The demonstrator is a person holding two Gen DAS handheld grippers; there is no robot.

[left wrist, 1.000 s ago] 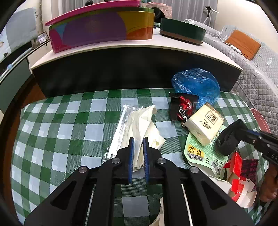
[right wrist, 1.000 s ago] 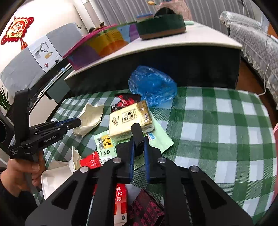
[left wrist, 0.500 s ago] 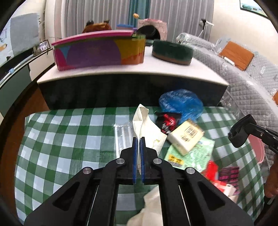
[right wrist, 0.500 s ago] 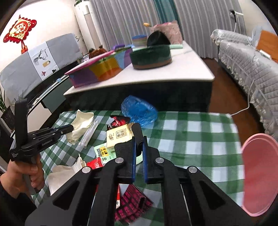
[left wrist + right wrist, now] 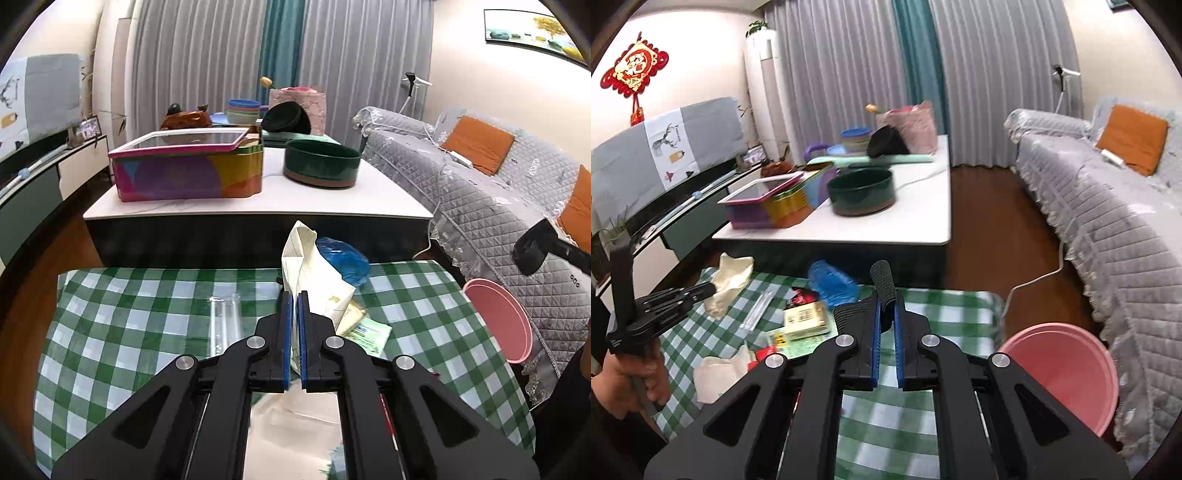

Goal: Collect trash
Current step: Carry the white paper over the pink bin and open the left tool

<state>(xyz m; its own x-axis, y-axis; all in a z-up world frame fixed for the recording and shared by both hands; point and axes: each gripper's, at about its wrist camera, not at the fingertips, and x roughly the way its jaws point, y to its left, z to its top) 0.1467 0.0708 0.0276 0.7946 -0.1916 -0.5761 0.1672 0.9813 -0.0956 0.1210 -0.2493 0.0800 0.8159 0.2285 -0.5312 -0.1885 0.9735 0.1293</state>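
Left tongs (image 5: 294, 295): pressed together on a crumpled cream paper (image 5: 310, 273), which sticks up past the tips, lifted clear of the desk (image 5: 122, 325).
Left hand (image 5: 631, 376): seen from the right-wrist view, fist wrapped round the handle low at the desk's near-left edge, tongs angled forward and slightly downward over the checked cloth.
Right tongs (image 5: 885, 314): pinching a black ribbed sock-like piece (image 5: 883, 284), its rounded end poking up between the blue pads.
Right tongs' pose: raised above the desk's right side, tilted down, beside the pink bin (image 5: 1060, 373).
Pink bin: on the floor just off the desk's right edge, against the grey sofa (image 5: 1108, 229).
Trash left on the desk: a blue plastic bag (image 5: 831, 282) at the far edge; nearer than it a yellow packet (image 5: 805, 319), a green wrapper (image 5: 369, 332), a clear plastic sleeve (image 5: 223, 325), a white tissue (image 5: 714, 376) near the left hand.
Beyond the desk: a low white table (image 5: 258, 199) with a multicoloured tin (image 5: 188, 166) and a dark green round tin (image 5: 321, 162).
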